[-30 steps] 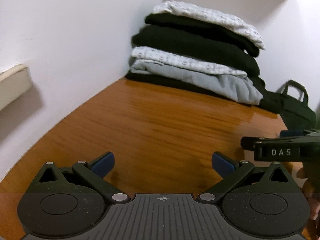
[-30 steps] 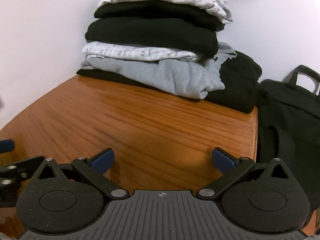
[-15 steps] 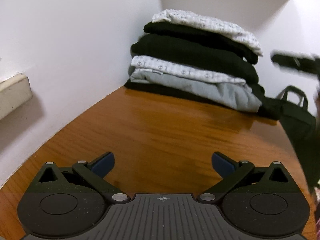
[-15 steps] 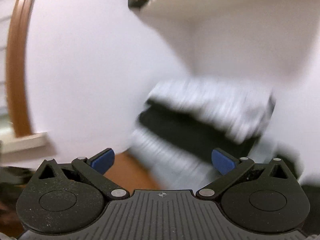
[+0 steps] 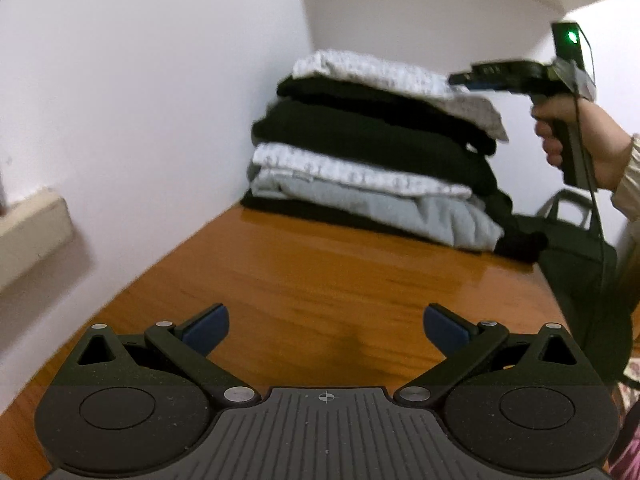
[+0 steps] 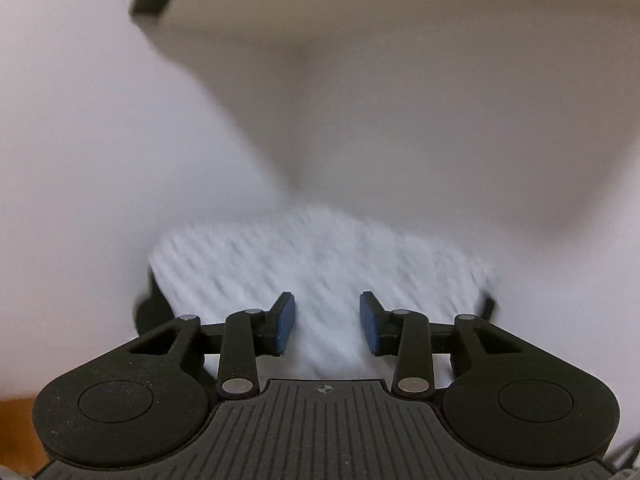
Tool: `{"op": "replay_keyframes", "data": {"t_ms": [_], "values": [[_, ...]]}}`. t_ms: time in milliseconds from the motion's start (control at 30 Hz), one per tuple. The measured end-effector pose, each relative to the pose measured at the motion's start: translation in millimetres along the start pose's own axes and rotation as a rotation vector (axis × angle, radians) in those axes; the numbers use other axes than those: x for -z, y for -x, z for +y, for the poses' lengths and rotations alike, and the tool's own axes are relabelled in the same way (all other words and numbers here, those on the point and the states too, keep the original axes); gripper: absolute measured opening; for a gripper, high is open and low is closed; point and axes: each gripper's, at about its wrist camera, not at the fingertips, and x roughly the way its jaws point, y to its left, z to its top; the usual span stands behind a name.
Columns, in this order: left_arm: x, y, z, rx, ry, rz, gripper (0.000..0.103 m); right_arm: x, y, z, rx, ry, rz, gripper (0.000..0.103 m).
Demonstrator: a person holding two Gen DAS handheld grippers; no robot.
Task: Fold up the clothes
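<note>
- Right claw (image 6: 327, 330) is reaching over the top patterned garment (image 6: 320, 256) on the stack, jaws just narrowing, half-open, gripping nothing yet
- Left claw (image 5: 326, 330) is hanging wide open and empty over the bare counter (image 5: 320, 272), leaving folding room

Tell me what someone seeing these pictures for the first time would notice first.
Most likely the tall stack of folded clothes, black, grey and patterned white, standing in the far corner of the wooden table against the white walls. Next, the right hand-held gripper raised at the stack's top layer, the patterned white garment; its jaws have just been closing, part open, nothing clearly pinched. The left hand-held gripper hangs wide open and empty above bare wood.
</note>
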Motion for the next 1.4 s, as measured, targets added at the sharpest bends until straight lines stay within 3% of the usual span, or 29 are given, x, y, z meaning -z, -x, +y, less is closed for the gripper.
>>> {"op": "replay_keyframes", "data": {"t_ms": [100, 233, 300, 400, 467, 567, 633, 733, 767, 867, 1000, 1133, 1267, 1400], "values": [[-2, 3, 6, -0.012, 0.006, -0.009, 0.103, -25, -22, 49, -0.045, 0.1, 0.012, 0.036], [-4, 6, 16, -0.047, 0.018, -0.016, 0.103, -37, -70, 110, -0.051, 0.181, 0.079, 0.024], [-6, 8, 24, -0.058, 0.041, -0.023, 0.103, -35, -95, 122, -0.033, 0.206, 0.123, 0.017], [-8, 11, 33, -0.065, 0.073, -0.035, 0.103, -30, -117, 132, -0.019, 0.262, 0.16, 0.016], [-8, 11, 35, -0.06, 0.082, -0.036, 0.103, -30, -116, 139, -0.057, 0.315, 0.157, 0.024], [-6, 9, 33, -0.042, 0.086, -0.028, 0.103, -32, -82, 130, -0.131, 0.21, 0.106, 0.028], [-4, 6, 28, -0.035, 0.075, -0.015, 0.103, -27, -55, 123, -0.17, 0.127, 0.102, 0.053], [1, 0, 19, -0.026, 0.067, 0.018, 0.103, 13, 1, 116, -0.227, 0.066, 0.176, 0.085], [3, -3, 17, -0.022, 0.074, 0.033, 0.103, 28, 15, 117, -0.227, 0.064, 0.206, 0.087], [9, -11, 11, -0.016, 0.084, 0.073, 0.103, 74, 62, 123, -0.202, 0.05, 0.292, 0.103], [18, -20, -1, -0.031, 0.057, 0.1, 0.103, 123, 110, 129, -0.107, -0.013, 0.341, 0.103], [25, -25, -8, -0.037, 0.046, 0.119, 0.103, 157, 120, 132, -0.032, -0.136, 0.416, 0.103], [28, -25, -14, -0.071, 0.019, 0.122, 0.103, 172, 114, 137, 0.119, -0.181, 0.444, 0.103], [30, -27, -12, -0.098, 0.015, 0.141, 0.103, 178, 120, 149, 0.186, -0.182, 0.436, 0.103]]}}
